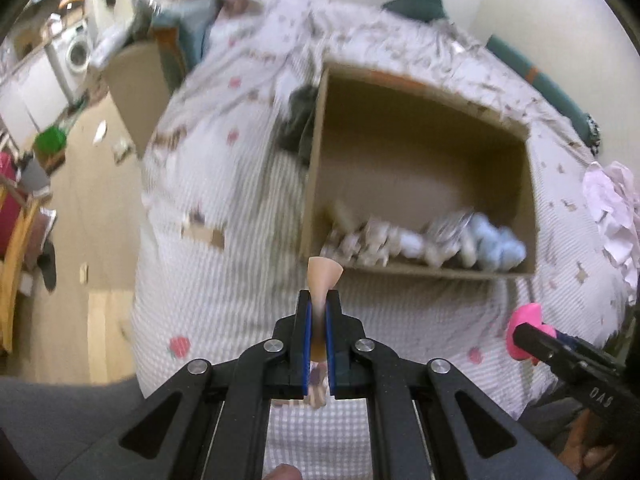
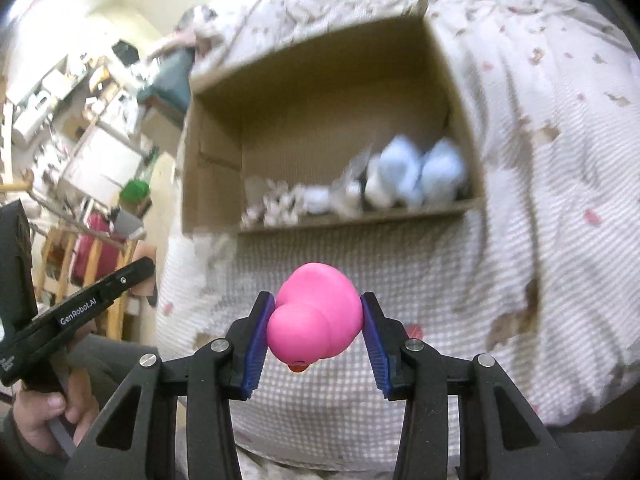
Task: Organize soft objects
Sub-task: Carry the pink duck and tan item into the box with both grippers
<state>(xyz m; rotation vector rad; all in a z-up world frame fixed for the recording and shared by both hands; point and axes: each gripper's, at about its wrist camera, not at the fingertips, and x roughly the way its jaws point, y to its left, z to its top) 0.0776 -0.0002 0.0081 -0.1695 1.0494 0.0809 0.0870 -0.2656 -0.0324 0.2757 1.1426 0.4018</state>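
A bed is covered by a white checked quilt printed with strawberries. A washing machine is seen far left, beside a wooden floor. A green lid and a wooden chair are seen at the left.

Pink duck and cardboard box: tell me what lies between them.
Only bare bedspread. In the right wrist view, the duck, clamped in the right gripper, sits short of the box, with nothing else between.
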